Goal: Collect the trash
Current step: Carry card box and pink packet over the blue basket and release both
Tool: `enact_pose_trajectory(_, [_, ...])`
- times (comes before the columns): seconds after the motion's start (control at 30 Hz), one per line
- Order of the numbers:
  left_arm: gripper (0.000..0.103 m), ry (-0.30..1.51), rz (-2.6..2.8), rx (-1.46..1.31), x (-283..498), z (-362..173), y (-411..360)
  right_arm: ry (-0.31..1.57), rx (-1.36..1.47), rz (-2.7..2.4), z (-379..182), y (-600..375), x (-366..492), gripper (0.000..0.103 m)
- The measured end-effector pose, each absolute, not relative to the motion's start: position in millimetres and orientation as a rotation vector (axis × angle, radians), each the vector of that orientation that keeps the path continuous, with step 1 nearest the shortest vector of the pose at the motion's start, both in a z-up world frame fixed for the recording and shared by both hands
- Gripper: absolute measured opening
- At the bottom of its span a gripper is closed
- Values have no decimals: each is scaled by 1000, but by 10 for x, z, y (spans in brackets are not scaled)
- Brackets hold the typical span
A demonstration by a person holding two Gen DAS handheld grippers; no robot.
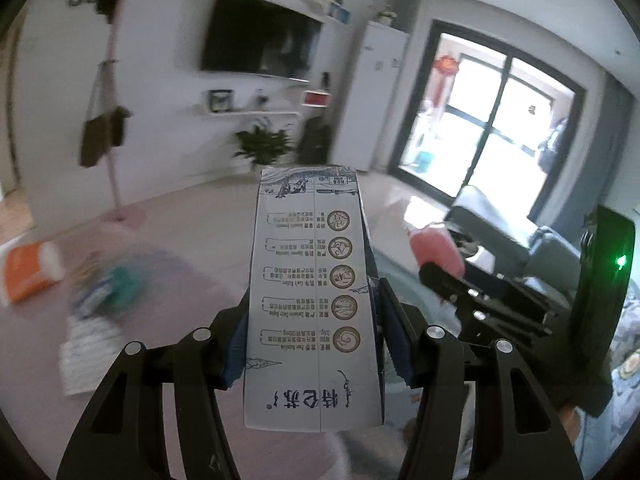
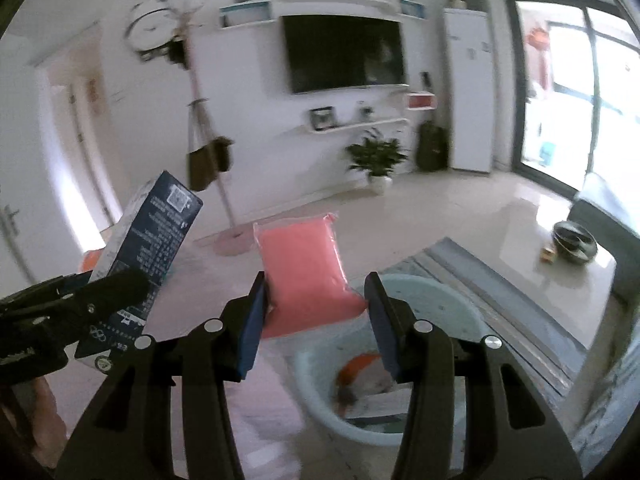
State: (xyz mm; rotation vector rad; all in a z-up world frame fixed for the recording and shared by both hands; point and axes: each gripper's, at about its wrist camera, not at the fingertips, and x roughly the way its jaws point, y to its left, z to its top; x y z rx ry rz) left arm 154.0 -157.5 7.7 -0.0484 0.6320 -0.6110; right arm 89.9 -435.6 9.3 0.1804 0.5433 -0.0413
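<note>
We find a living room with a wall-mounted television [image 2: 344, 54], a white cabinet [image 2: 470, 92] beside a glazed balcony door [image 1: 492, 120], a coat stand [image 2: 200, 128] and a potted plant [image 2: 376, 160] on the pale floor [image 2: 440, 208]. Near the right gripper a light blue basin [image 2: 436, 300] sits on the floor, with orange and white scraps inside; we cannot identify them.

The left gripper [image 1: 314, 320] is clamped on a milk carton [image 1: 312, 280], its pads pressing both long sides at the lower half. The carton's long axis runs along the fingers, its far end pointing away from the camera towards the plant. The white face carries five round gold emblems with fine Chinese text, too small for us to read, and large dark Chinese brand characters, upside down, at the near end. From the right wrist view the same carton [image 2: 148, 248] shows a dark blue panel with a QR code and dense print, tilted up to the right.

The right gripper [image 2: 316, 312] is clamped on a pink sealed pouch [image 2: 304, 268] at its near end; the pouch extends forward beyond the fingertips, over the basin's near rim. No writing shows on it.

An orange and white package [image 1: 28, 276] lies blurred on the pink surface at left.
</note>
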Motion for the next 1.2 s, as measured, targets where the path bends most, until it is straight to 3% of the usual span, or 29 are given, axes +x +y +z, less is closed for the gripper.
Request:
enact_pose_trajectory(0.17, [55,659,-665,-36,1679,-69,-2072,601,249,-138,-123,-4790,1044,45])
enact_pose_trajectory(0.4, [55,810,-672,-59,2015,-550,-2370,851,282,-274,-859,-5070,1460,45])
enact_pose_trajectory(0.6, [56,887,-659,-76,2185,-913,-2482,896,322,-280,-1168,-5184,1507,46])
enact_pose_trajectory(0.67, [57,880,-657,-80,2226,-921,-2481,894,332,-277,-1176,-5210,1474,48])
enact_pose_trajectory(0.77, [74,842,-652,-101,2183,-869,-2424,876,358,-250,-1134,-5217,1445,50])
enact_pose_trajectory(0.8, [76,831,-657,-114,2155,-844,-2375,866,356,-253,-1099,-5239,1456,50])
enact_pose_trajectory(1.2, [76,749,-646,-133,1863,-502,-2025,792,216,-265,-639,-4914,1348,50])
